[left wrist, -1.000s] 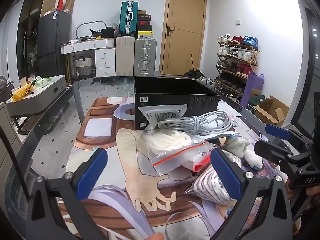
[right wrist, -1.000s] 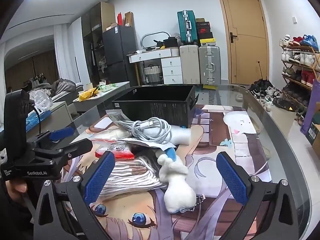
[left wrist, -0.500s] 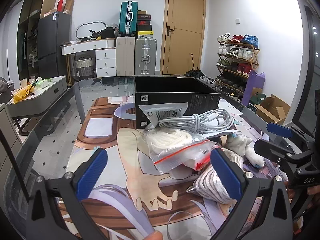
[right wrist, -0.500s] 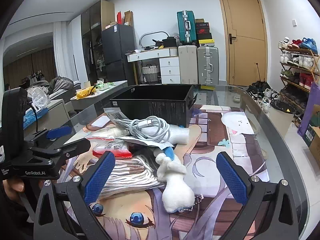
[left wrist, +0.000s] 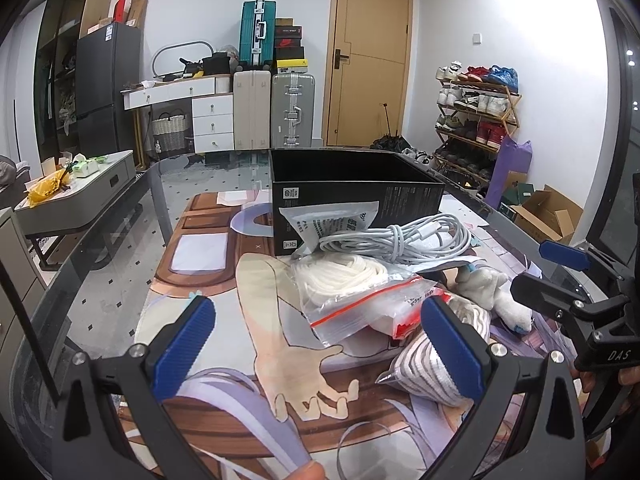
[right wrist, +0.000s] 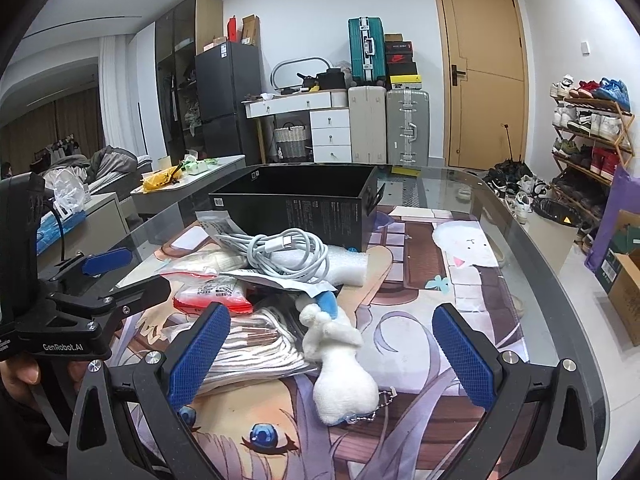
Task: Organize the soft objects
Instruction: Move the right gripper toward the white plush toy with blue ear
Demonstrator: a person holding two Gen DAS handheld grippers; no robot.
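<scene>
- The left tool [left wrist: 318,334] is held wide apart above the table [left wrist: 120,280], gripping nothing.
- The right tool [right wrist: 332,344] is likewise spread wide and empty.
- A white plush toy [right wrist: 340,356] is seen lying between its fingers, beside bagged items before the black box [right wrist: 296,204].

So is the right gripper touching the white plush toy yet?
Apart. In the right wrist view the right gripper is open, and the white plush toy lies between the blue pads with mat visible on both sides.
</scene>
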